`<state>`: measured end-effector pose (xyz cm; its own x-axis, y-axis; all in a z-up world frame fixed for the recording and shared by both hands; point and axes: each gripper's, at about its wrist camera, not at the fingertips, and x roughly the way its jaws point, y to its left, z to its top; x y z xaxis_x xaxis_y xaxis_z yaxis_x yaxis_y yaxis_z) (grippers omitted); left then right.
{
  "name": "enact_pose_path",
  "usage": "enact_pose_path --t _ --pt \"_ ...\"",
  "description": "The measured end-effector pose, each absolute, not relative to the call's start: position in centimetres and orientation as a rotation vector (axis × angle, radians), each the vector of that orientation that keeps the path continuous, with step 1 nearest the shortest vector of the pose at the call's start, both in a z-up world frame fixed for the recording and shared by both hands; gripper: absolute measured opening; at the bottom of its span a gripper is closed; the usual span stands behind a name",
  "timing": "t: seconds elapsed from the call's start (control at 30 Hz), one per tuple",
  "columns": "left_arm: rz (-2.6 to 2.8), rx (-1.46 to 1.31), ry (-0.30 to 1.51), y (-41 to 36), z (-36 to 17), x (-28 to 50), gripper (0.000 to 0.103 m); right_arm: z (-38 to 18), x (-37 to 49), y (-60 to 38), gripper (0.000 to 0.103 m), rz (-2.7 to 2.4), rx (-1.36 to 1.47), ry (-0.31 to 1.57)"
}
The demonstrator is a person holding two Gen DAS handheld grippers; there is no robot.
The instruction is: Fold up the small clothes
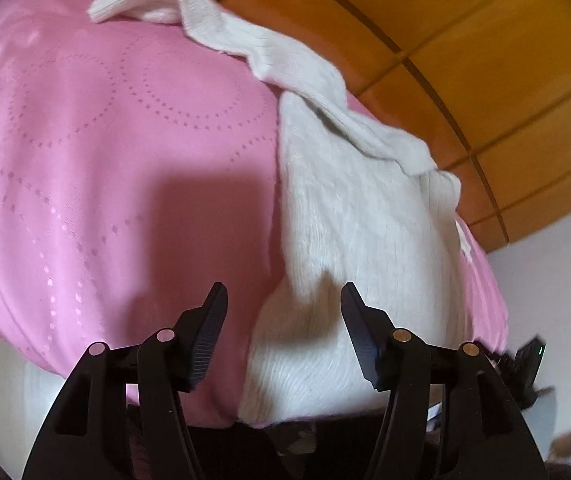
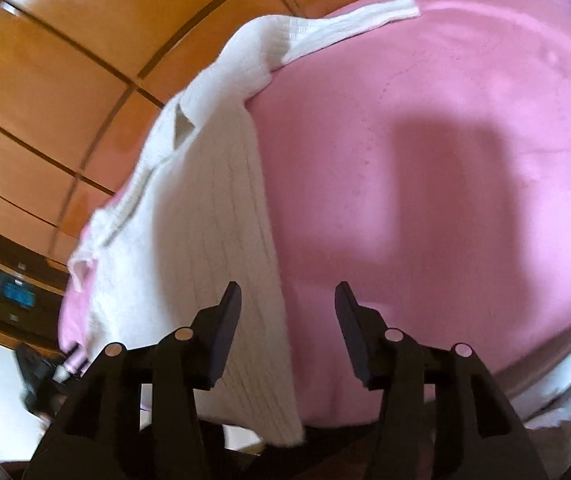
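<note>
The left gripper [image 1: 284,300] hangs with its black jaws apart and nothing between the pads. Ahead of it and to its left spreads a pink cloth [image 1: 105,140] with a dotted ring pattern, marked by a square shadow. Just ahead and to its right lies the white knitted garment [image 1: 357,232], folded into a long strip; its near end bulges under the right finger without being gripped. One sleeve [image 1: 157,0] trails away across the far part of the pink cloth. Only this view shows the dotted pattern clearly, and a white wall [image 1: 545,300] beyond the wooden panelling [image 1: 465,40] on the far right.

The right gripper [image 2: 288,300] also has its jaws apart, empty. Here the garment [image 2: 205,220] lies ahead and to its left, with its ribbed near end running beneath the left finger and hanging over the near edge. The pink cloth [image 2: 445,120] fills everything ahead and to the right, too blurred to show its pattern. Only this view shows a dark appliance with a blue display [image 2: 17,292] far to the left, below the wooden panelling [image 2: 65,60].
</note>
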<state>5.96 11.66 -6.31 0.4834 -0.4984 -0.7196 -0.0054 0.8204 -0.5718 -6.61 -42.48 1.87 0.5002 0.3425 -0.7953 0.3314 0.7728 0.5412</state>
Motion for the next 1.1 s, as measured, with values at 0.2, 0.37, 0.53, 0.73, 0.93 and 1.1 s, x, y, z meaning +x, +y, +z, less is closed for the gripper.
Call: enact_pose_path --t 0.2,0.37,0.53,0.73,0.93,1.1 --pt "-0.464 -0.461 1.073 8.2 -8.0 6.5 0.017 0.4 -2.3 -38.5 0.044 0.214 0.734 1.116" --pt "-0.526 -0.493 1.004 9.5 -3.9 5.5 0.004 4.7 -1.9 -36.1 0.009 0.282 0.587 1.098" --pt "-0.593 -0.588 0.96 11.5 0.4 5.0 0.004 13.8 -4.0 -38.0 0.005 0.311 0.5 0.889" --pt "-0.362 -0.462 1.161 9.9 -5.8 7.3 0.015 6.2 -2.7 -37.4 0.006 0.125 0.377 1.159" --pt "-0.073 -0.37 1.01 14.6 -4.9 9.1 0.056 4.6 -2.2 -37.5 0.032 0.034 0.407 1.138" --pt "0.186 -0.279 0.917 20.1 -3.8 13.0 0.058 6.8 -0.3 -34.8 0.044 0.083 0.35 1.057"
